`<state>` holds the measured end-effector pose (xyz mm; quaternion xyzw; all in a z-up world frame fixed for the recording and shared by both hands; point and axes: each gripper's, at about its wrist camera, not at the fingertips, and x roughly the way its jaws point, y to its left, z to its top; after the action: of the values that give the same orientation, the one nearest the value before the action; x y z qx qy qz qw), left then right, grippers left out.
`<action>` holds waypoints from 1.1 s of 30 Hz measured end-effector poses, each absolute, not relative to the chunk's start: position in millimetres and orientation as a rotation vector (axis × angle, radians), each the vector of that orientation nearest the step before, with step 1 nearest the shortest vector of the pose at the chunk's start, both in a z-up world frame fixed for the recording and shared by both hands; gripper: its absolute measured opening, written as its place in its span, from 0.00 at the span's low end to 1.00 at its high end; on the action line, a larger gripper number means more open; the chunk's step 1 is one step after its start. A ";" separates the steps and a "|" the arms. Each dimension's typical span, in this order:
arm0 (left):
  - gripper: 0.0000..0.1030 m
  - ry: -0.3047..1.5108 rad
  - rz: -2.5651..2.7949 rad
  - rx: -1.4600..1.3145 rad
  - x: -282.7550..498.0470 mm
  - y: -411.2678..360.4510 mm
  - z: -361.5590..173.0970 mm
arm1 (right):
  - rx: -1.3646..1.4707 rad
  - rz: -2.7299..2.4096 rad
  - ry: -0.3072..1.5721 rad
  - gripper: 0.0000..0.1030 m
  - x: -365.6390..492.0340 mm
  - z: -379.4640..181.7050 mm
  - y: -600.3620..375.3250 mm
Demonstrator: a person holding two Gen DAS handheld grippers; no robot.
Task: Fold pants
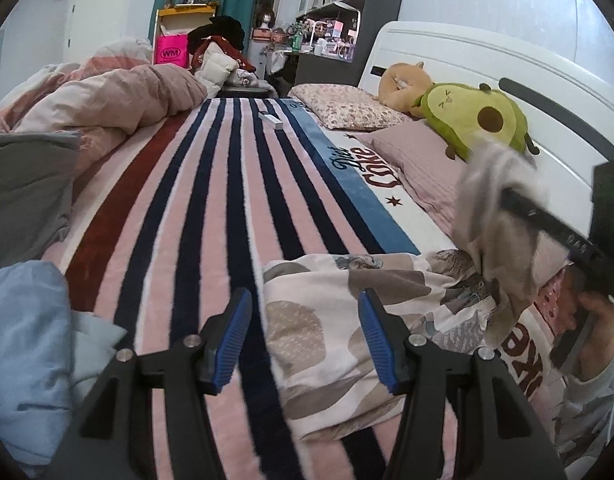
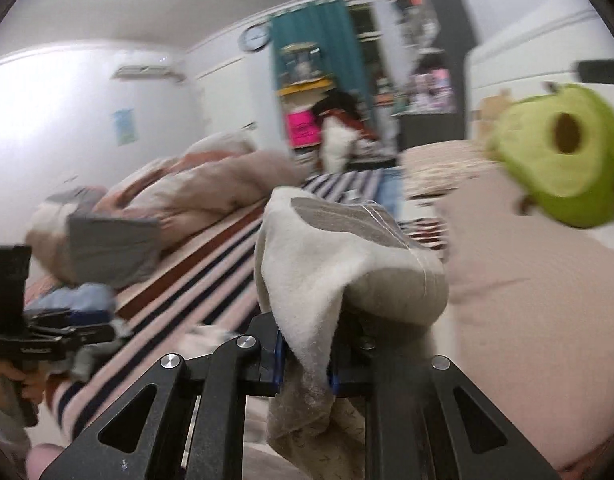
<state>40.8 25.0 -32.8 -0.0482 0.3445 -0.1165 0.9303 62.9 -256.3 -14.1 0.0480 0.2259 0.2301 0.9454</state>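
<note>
1. Left wrist view: my left gripper (image 1: 305, 338) hovers over the bed (image 1: 211, 216), fingers apart and empty. The patterned pants (image 1: 347, 320) lie crumpled beside them on the striped blanket, one end lifted at far right by my right gripper (image 1: 511, 196). No fold visible yet.

2. Right wrist view: my right gripper (image 2: 305, 364) has its fingers clamped on a bunch of the pants (image 2: 331, 264), held above the bed. Judgement: early stage; spreading flat and all folds remain.
</note>
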 end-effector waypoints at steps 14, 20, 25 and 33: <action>0.56 0.756 -0.245 -0.178 34.5 73.5 -65.2 | -0.146 0.722 0.761 0.37 73.1 -112.7 -95.5; 0.62 0.744 -0.315 -0.214 40.0 65.5 -64.3 | -0.201 0.833 0.799 0.55 47.7 -110.4 -105.8; 0.65 0.723 -0.400 -0.167 50.1 32.6 -53.1 | -0.155 0.773 0.734 0.55 33.5 -79.2 -151.1; 0.66 0.758 -0.354 0.019 86.8 -32.9 -62.6 | -0.302 0.469 0.692 0.55 44.9 -84.4 -210.9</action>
<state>86.8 -32.9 -62.6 0.0091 0.3680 -0.1721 0.9137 44.9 -210.9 -84.4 -0.1459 0.3346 0.2268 0.9029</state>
